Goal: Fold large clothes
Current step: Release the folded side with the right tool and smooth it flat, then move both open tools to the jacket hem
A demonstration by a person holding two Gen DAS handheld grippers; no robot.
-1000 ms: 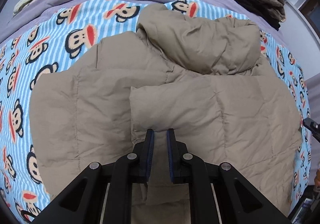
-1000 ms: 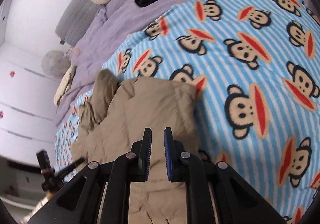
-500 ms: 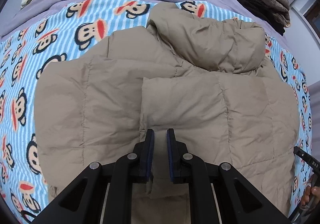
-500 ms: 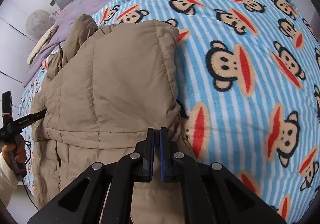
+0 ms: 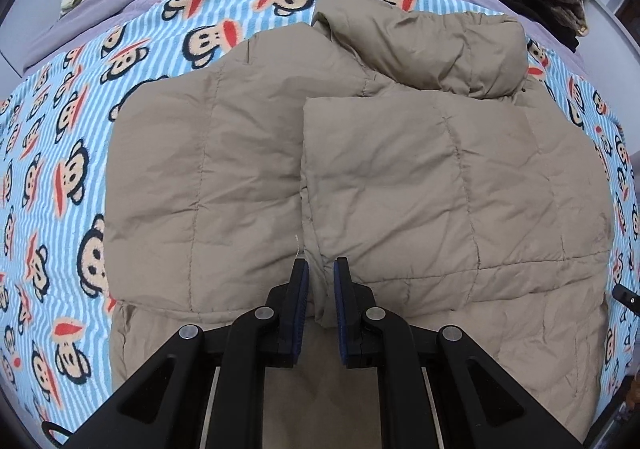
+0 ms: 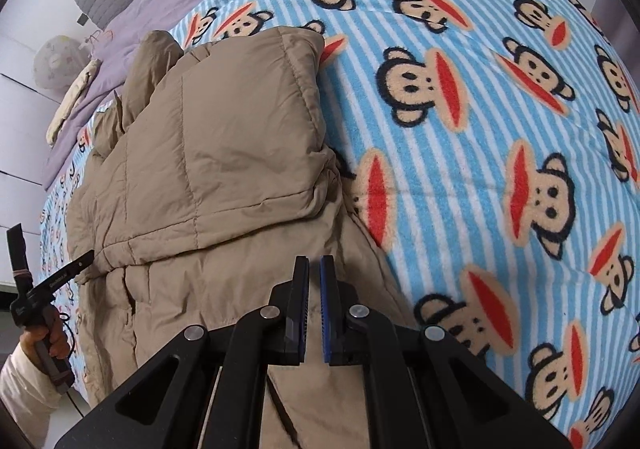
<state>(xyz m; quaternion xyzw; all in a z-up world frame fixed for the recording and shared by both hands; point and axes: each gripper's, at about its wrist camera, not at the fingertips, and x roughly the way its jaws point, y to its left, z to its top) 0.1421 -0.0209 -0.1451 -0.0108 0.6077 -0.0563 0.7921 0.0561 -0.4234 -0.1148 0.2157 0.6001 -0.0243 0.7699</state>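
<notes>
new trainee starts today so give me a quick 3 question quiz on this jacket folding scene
1. True or false: the tan puffer jacket lies on a blanket printed with cartoon monkeys.
2. Multiple choice: what is between the pads of the left gripper? A) a fold of the jacket's fabric B) a striped cap C) nothing
3. Fill in: in the right wrist view, the right gripper is over the jacket's ____ edge, beside bare blanket.

Key: 1 true; 2 A; 3 right
</notes>
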